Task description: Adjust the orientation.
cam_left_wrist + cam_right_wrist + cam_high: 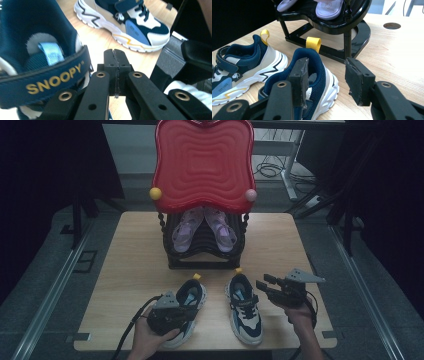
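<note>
Two sneakers side by side on a table (130, 265), before a shoe rack.
The left sneaker (186, 307) lies under the left gripper (167, 312); the right sneaker (245, 309) sits just left of the right gripper (267, 285). Behind, the rack (202, 251) holds a pair of sandals (204, 227) beneath a tray (202, 162).

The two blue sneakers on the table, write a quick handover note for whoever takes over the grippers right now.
Left gripper: shut, nothing between its jaws, beside the strap of the left sneaker.
Right gripper: open, empty, one jaw over the heel of the right sneaker, not gripping.
Where things are: both sneakers stand side by side on the table, heels toward the black shoe rack. A purple pair already sits on the rack.
Done: neither sneaker has been lifted.
Left: probably grip each sneaker and set it on the rack.
</note>
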The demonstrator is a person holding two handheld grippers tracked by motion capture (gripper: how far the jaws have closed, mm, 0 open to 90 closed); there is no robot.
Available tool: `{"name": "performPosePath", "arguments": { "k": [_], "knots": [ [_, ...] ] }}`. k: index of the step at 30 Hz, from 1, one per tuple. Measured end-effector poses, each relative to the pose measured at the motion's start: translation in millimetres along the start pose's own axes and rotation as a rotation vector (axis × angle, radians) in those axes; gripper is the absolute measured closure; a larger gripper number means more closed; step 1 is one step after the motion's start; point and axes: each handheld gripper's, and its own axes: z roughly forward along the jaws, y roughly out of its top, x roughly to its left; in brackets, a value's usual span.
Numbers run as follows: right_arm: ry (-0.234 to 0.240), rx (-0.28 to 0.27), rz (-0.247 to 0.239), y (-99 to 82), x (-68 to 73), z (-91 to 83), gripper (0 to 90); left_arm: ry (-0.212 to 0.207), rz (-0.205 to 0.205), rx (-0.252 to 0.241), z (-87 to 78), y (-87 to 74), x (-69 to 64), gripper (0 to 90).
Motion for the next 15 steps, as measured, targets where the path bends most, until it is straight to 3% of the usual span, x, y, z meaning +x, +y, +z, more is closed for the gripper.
{"name": "performPosePath", "arguments": {
  "k": [10,15],
  "knots": [
    [-0.004,0.0,0.003,0.3,0.4,-0.2,53.0,0.048,0.021,0.097,12.0,-11.6,-2.8,90.0],
    [-0.006,-0.003,0.008,0.3,-0.3,-0.8,52.9,0.048,0.007,0.09,8.8,-15.5,0.1,90.0]
  ]
}}
